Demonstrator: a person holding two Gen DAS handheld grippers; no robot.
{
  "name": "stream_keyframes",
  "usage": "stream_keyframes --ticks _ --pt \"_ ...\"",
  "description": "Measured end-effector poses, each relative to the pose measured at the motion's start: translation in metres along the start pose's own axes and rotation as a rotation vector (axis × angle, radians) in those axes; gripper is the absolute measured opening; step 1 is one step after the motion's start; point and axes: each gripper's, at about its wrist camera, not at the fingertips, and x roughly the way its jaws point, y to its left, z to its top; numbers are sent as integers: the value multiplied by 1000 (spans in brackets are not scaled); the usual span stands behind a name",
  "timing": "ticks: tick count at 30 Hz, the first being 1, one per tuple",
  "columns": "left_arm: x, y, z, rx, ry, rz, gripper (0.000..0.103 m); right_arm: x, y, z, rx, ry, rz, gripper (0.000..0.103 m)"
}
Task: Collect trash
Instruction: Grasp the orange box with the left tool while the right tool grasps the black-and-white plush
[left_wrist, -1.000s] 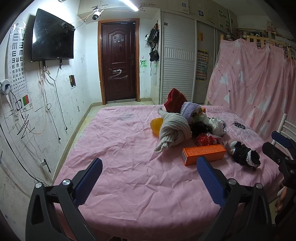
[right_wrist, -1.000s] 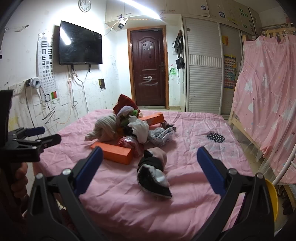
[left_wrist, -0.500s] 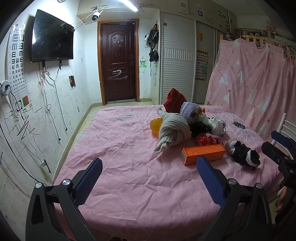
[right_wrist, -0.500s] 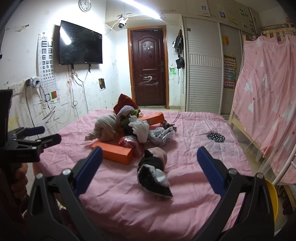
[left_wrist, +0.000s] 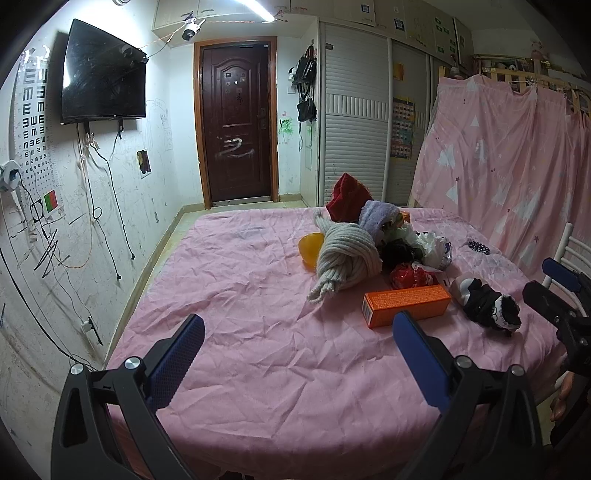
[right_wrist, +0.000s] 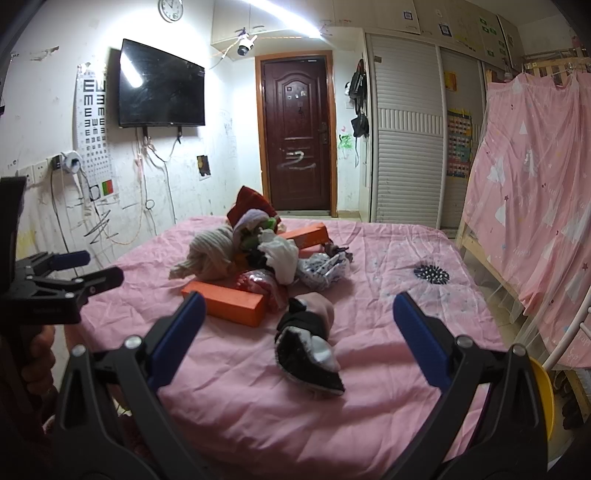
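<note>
Nearest the cameras, the left gripper (left_wrist: 297, 330) hangs over the near edge of the bed (left_wrist: 236, 295) with its blue fingers spread wide and nothing between them. The right gripper (right_wrist: 299, 312) is likewise spread wide and empty, held above the bed's near right part; its tips also show at the right edge of the left wrist view.

Just beyond the right gripper lies a black and white sock bundle (right_wrist: 308, 347) on the pink sheet. Next to it, a little further on, an orange box (right_wrist: 225, 302) lies flat, and a crumpled red wrapper (right_wrist: 264, 282) touches its far side. Behind these sits the main heap: a knotted beige knit cloth (right_wrist: 210, 254), a white cloth (right_wrist: 280, 254), a crinkled silvery bag (right_wrist: 323, 271), a second orange box (right_wrist: 304, 236) and a red cloth (right_wrist: 251, 201) at the back. A small yellow bowl (left_wrist: 310, 245) rests against the knit cloth's far left side. A dark hairbrush head (right_wrist: 431, 275) lies apart to the right.

Furthest off are the brown door (right_wrist: 297, 133) and the wall television (right_wrist: 160, 86).
</note>
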Motion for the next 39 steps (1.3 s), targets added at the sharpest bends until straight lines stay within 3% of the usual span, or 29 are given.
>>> stream_keyframes --ticks 7,20,32,35,39 --pt "8 -1 -2 8 28 -16 95 2 -1 -3 6 9 -5 97" --pt "43 -32 10 68 88 -153 94 20 -15 -11 10 81 -17 97" --pt "83 -68 15 163 195 -259 88 47 -29 -16 75 187 88 96" --pt "91 -72 17 164 213 -285 88 56 -30 -17 79 227 108 65" --pt "98 -74 20 176 233 -308 87 61 -30 -18 91 247 157 45"
